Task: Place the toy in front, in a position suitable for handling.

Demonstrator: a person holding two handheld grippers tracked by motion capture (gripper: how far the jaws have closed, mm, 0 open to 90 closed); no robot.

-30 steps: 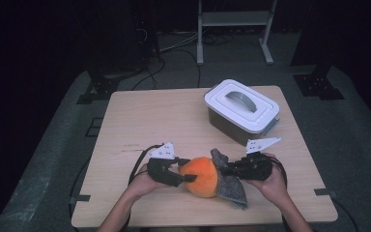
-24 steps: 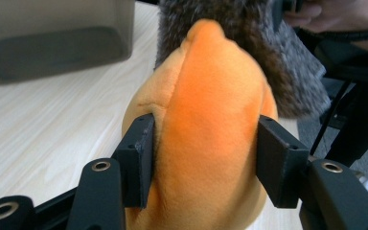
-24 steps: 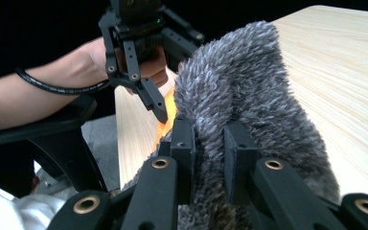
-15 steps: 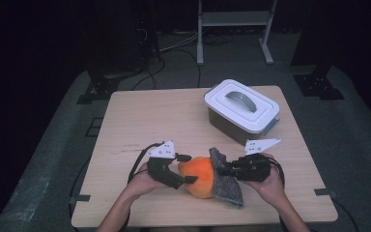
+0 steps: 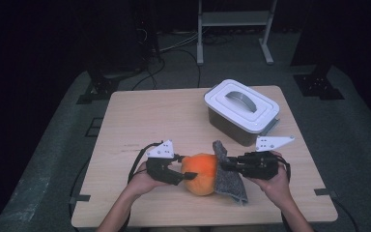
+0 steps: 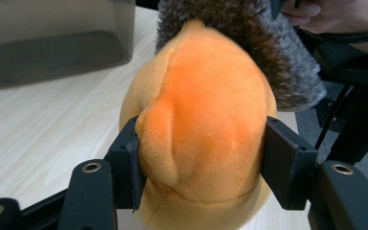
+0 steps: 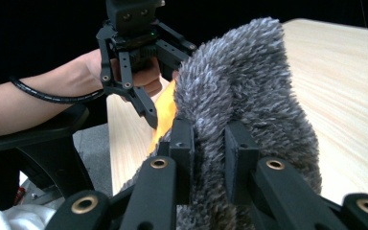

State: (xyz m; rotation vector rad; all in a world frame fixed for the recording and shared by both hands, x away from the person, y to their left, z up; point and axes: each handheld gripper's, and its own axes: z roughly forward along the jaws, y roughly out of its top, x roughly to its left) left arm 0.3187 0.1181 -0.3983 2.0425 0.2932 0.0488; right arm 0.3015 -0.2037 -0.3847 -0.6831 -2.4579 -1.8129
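Note:
An orange plush toy (image 5: 200,173) lies near the table's front edge, with a grey furry piece (image 5: 229,181) draped on its right side. My left gripper (image 5: 186,171) comes in from the left. Its jaws have just been closing, and the pads now press into the orange plush toy (image 6: 206,110) from both sides. From the right, my right gripper (image 5: 224,164) is shut on a fold of the grey fur (image 7: 249,86). In the right gripper view the orange plush (image 7: 165,112) peeks out behind the fur, with the left gripper (image 7: 139,52) beyond it.
A grey bin with a white handled lid (image 5: 241,108) stands at the back right of the wooden table (image 5: 149,121). Cables trail from both grippers. Stand legs and dark floor lie beyond the table's far edge.
Half a second ago the left jaws stood wider around the orange plush; now they pinch it. Both hands stay in place and the right grip on the fur is unchanged.

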